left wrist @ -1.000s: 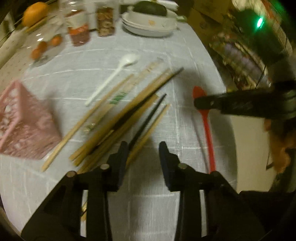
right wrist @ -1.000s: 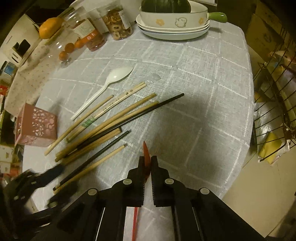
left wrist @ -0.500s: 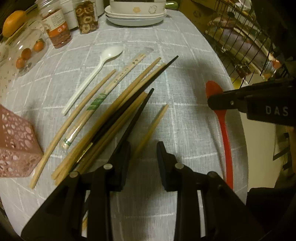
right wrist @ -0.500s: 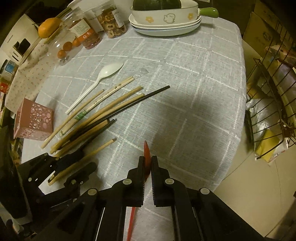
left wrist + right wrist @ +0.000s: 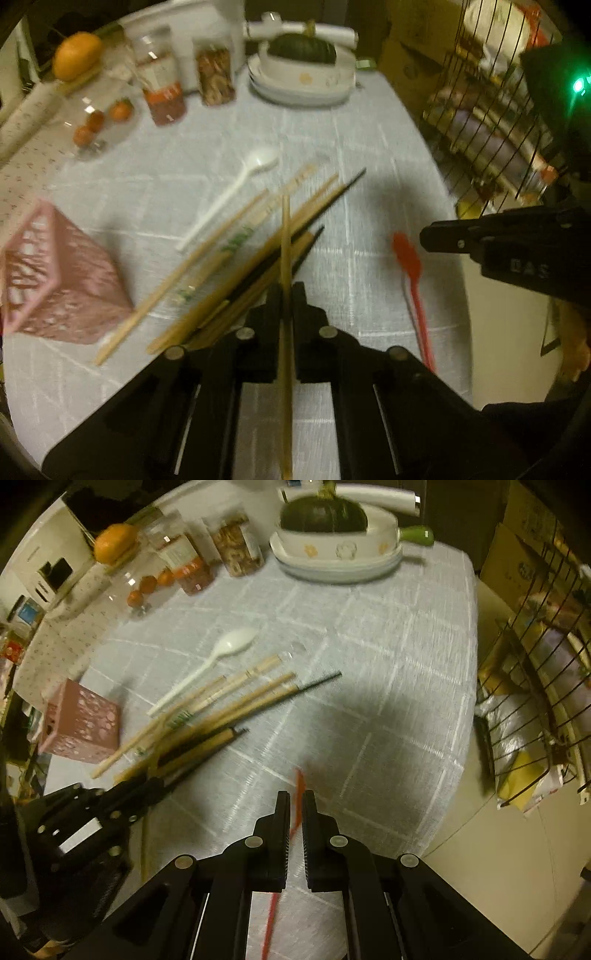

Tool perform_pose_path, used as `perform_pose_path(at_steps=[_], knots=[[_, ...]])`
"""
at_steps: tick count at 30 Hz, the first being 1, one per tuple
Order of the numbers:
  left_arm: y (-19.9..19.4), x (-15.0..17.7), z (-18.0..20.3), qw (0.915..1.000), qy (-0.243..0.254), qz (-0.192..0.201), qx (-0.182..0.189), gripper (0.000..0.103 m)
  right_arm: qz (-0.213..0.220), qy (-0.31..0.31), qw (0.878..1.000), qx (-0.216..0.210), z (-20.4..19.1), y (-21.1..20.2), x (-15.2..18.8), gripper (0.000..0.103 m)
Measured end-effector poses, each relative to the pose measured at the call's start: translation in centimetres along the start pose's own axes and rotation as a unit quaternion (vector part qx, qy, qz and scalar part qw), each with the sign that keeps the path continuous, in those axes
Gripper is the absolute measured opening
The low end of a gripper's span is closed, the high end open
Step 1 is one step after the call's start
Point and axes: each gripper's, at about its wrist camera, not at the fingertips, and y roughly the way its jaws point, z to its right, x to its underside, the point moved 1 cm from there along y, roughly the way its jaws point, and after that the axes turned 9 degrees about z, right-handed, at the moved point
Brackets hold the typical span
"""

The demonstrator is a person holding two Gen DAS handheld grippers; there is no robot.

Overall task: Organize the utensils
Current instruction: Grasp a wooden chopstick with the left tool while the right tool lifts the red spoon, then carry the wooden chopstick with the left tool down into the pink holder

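My left gripper (image 5: 285,295) is shut on a bamboo chopstick (image 5: 285,236), held lifted and pointing away over the pile of bamboo and black chopsticks (image 5: 236,266) on the grey tablecloth. A white plastic spoon (image 5: 240,181) lies beyond the pile. The pink perforated holder (image 5: 55,280) stands at the left. A red spoon (image 5: 410,269) lies on the cloth to the right. In the right wrist view my right gripper (image 5: 294,805) has its fingers slightly parted around the red spoon (image 5: 299,786), which looks released. The left gripper (image 5: 122,797) shows at lower left.
Stacked white dishes with a dark squash (image 5: 332,535), jars (image 5: 184,561), a glass bowl of small oranges (image 5: 147,587) and an orange (image 5: 114,542) stand along the far edge. A wire rack (image 5: 535,683) stands right of the table edge (image 5: 469,738).
My left gripper has shut on one bamboo chopstick and lifted it from the pile. My right gripper has parted slightly and the red spoon has dropped onto the cloth.
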Motion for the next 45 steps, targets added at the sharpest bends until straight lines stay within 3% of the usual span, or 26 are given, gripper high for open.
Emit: perform_pose_path(at_steps=[7,10,13,15,18,22,36,37,39,41,43,45], knots=[[-4.6,-0.6,-1.5,0.9984,-0.007,0.053,-0.016,0.007,0.055,-0.023,0.998,-0.001,-2.0,-3.5,-0.8,0.006],[-5.7,-0.6,-2.0,0.9979,-0.014,0.061,-0.016,0.007,0.060,-0.039,0.997,0.004,-2.5,-3.7,-1.0,0.006],[-6.2,-0.5,-2.4,0.9979,-0.024,0.059,-0.015,0.007,0.013,-0.041,0.999,0.002,-2.2,-1.5,-0.7,0.017],[-6.6,-0.4,-2.5,0.9980,-0.025,0.056,-0.015,0.007,-0.015,-0.037,0.999,0.009,-1.6,0.0,-0.1,0.033],[-7.0,-0.4,-2.7,0.9980,-0.029,0.053,-0.016,0.007,-0.056,-0.047,0.997,0.032,-1.4,3.1,0.6,0.034],[-7.1,-0.5,-2.8,0.9982,-0.031,0.050,-0.014,0.007,-0.078,-0.059,0.994,0.053,-1.6,5.8,0.8,0.034],[-7.5,-0.2,-3.2,0.9982,-0.032,0.048,-0.017,0.007,-0.081,-0.066,0.991,0.082,-2.6,7.2,0.6,0.033],[-7.6,-0.1,-3.1,0.9982,-0.031,0.048,-0.017,0.007,-0.074,-0.067,0.992,0.080,-2.6,6.8,0.5,0.034],[-7.6,-0.1,-3.1,0.9982,-0.029,0.049,-0.018,0.007,-0.069,-0.076,0.990,0.095,-2.7,5.9,0.1,0.048],[-7.7,-0.1,-3.0,0.9982,-0.027,0.049,-0.019,0.007,-0.070,-0.073,0.990,0.099,-2.6,5.8,0.3,0.054],[-7.7,-0.1,-3.0,0.9982,-0.027,0.049,-0.020,0.007,-0.091,-0.060,0.990,0.094,-2.2,6.5,0.7,0.053],[-7.7,-0.1,-3.0,0.9982,-0.025,0.050,-0.021,0.007,-0.099,-0.050,0.990,0.086,-1.9,6.9,1.2,0.042]])
